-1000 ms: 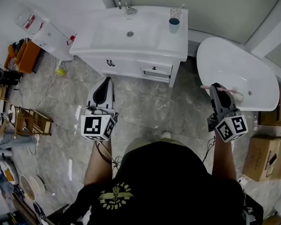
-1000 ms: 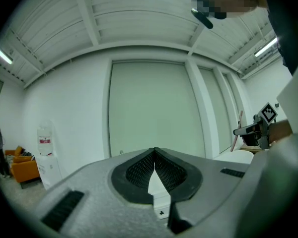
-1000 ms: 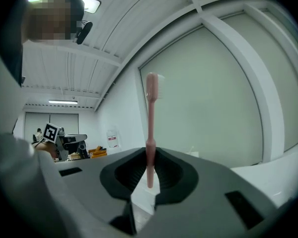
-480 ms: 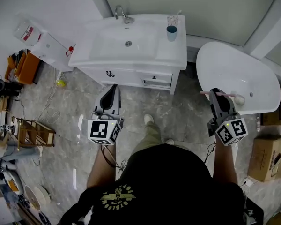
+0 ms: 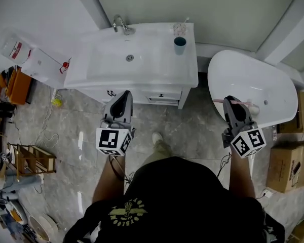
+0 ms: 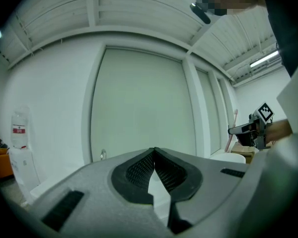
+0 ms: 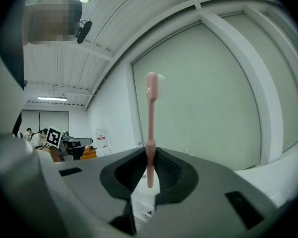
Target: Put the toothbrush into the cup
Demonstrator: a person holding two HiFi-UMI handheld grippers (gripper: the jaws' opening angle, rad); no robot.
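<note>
Right tool [image 7: 150, 158] is clamping the pink toothbrush [image 7: 151, 113] low on its handle, bristles pointing up. It's likely light, stiff, slick plastic, so it could pivot in this low grip. Cup [image 5: 180, 44] is sitting on the counter [image 5: 187, 69], at 11 o'clock from that tool. Left tool [image 6: 154, 155] is pinched together, holding nothing.

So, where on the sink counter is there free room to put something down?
The counter is bare on its right strip, between the basin and the counter's right edge, in front of the teal cup. The back right corner is crowded: the cup and a small clear container behind it. The faucet takes the back left.
</note>
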